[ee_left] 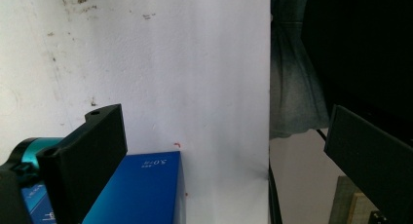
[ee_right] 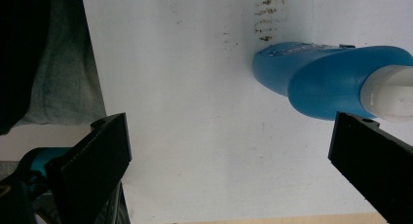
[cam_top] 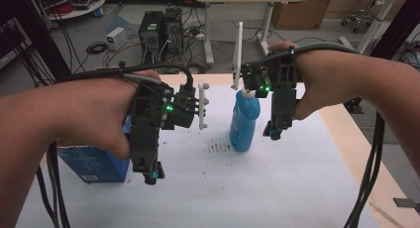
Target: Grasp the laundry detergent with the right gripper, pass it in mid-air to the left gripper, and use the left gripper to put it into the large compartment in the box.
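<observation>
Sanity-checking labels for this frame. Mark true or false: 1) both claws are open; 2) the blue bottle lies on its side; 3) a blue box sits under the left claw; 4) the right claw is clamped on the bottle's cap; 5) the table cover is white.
1) Both claws are open: true. The left claw and right claw have jaws wide apart with nothing between.
2) The blue plastic bottle with a white cap lies on its side: false. It stands upright.
3) A blue cardboard box sits below the left claw: true.
4) The right claw is clamped on the cap: false. It is beside the bottle, not gripping it.
5) The white sheet covering the table is white: true, with some dark specks.
</observation>
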### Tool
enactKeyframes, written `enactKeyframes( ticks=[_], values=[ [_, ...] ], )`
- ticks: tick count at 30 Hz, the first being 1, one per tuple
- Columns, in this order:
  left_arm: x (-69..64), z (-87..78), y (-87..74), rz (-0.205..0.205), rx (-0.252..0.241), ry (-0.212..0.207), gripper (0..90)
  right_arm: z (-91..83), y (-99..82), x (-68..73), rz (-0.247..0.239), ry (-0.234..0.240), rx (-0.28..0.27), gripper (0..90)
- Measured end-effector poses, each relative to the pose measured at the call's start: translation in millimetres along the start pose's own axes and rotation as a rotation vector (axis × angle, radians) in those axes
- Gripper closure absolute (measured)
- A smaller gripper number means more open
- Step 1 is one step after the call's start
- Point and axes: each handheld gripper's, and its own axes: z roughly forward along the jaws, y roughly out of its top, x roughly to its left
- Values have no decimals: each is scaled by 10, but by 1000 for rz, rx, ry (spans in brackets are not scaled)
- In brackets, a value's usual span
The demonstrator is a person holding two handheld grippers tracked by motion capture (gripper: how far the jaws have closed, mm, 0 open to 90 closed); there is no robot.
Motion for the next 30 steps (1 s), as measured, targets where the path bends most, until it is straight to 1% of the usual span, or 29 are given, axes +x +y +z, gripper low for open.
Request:
enactKeyframes(
  ticks=[2,3,5,7,8,10,11,13,15,16,17,18,19,20,21,22,23,24,25,26,27,28,29,30],
  values=[
    [7,-5,5,5,3,2,17,0,-1,1,2,0,0,9],
    [6,-8,-1,-5,-4,7,17,10,2,-1,0,0,-5,9],
    [7,-7,-5,-7,-4,5,17,16,5,1,-1,2,-3,9],
    [14,-3,-12,2,-3,8,17,31,7,10,2,1,-1,9],
    [9,3,-14,-6,-3,4,17,33,3,14,4,3,-2,9],
    [9,8,-14,-8,-1,8,17,36,-5,15,-1,-1,-8,9],
    [23,17,-6,-5,0,9,17,30,-34,21,10,-7,-19,9],
    [25,29,11,-14,3,2,17,27,-82,16,21,-9,-34,9],
    [32,35,33,-2,10,1,17,29,-141,-1,41,-8,-57,9],
    [32,35,33,-2,10,1,17,29,-141,-1,41,-8,-57,9],
    [36,42,54,0,9,1,17,27,-205,-36,65,-6,-93,9],
    [36,42,54,0,9,1,17,27,-205,-36,65,-6,-93,9],
    [40,45,62,2,7,1,17,22,-234,-57,83,-22,-112,9],
    [40,45,62,2,7,1,17,22,-234,-57,83,-22,-112,9],
    [45,53,83,3,8,0,17,-2,-322,-120,146,-52,-169,9],
    [45,53,83,3,8,0,17,-17,-355,-145,174,-71,-189,9],
    [46,72,98,3,23,2,17,-28,-392,-172,198,-90,-217,9],
    [46,72,98,3,23,2,17,-28,-392,-172,198,-90,-217,9],
    [35,92,118,15,35,4,17,-57,-479,-210,268,-135,-269,9],
    [35,92,118,15,35,4,17,-57,-479,-210,268,-135,-269,9],
    [24,104,121,11,29,1,17,-68,-585,-242,345,-173,-327,10],
    [20,105,131,22,32,-1,17,-68,-585,-242,345,-173,-327,10],
    [1,112,143,28,28,2,17,-46,-701,-271,432,-180,-385,9],
    [-4,111,148,34,30,2,17,-27,-761,-278,472,-179,-414,9]
  ],
)
